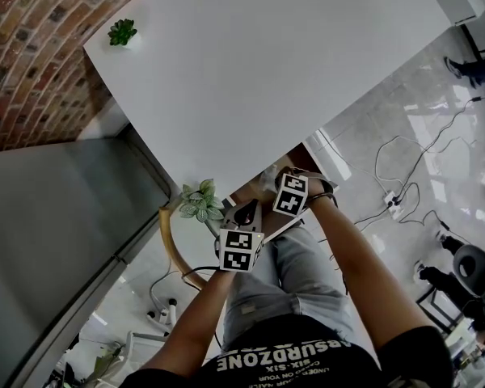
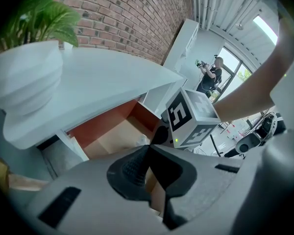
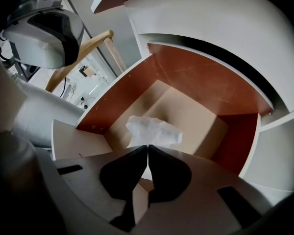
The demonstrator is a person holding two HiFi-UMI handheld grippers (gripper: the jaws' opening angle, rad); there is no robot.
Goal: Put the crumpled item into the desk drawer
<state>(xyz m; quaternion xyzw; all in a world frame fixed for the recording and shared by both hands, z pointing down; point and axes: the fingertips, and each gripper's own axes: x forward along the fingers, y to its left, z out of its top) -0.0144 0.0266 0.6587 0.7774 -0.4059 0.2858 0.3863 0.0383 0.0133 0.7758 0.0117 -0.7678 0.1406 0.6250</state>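
The desk drawer (image 3: 196,106) stands open under the white desk (image 1: 250,63), with reddish-brown walls and a pale floor. A white crumpled item (image 3: 154,131) hangs over the drawer's inside, pinched at the tips of my right gripper (image 3: 147,147), which is shut on it. In the head view the right gripper (image 1: 284,181) sits at the desk's front edge above the drawer. My left gripper (image 2: 148,148) is shut with nothing in it, just left of the drawer (image 2: 112,131), looking at the right gripper's marker cube (image 2: 193,119). The left gripper (image 1: 244,217) is nearer my body.
A white pot with a leafy plant (image 1: 200,202) stands at the desk's near corner, close to the left gripper. A smaller plant (image 1: 122,31) sits at the far corner by the brick wall (image 1: 32,47). A wooden chair (image 1: 171,245) and floor cables (image 1: 400,176) lie nearby.
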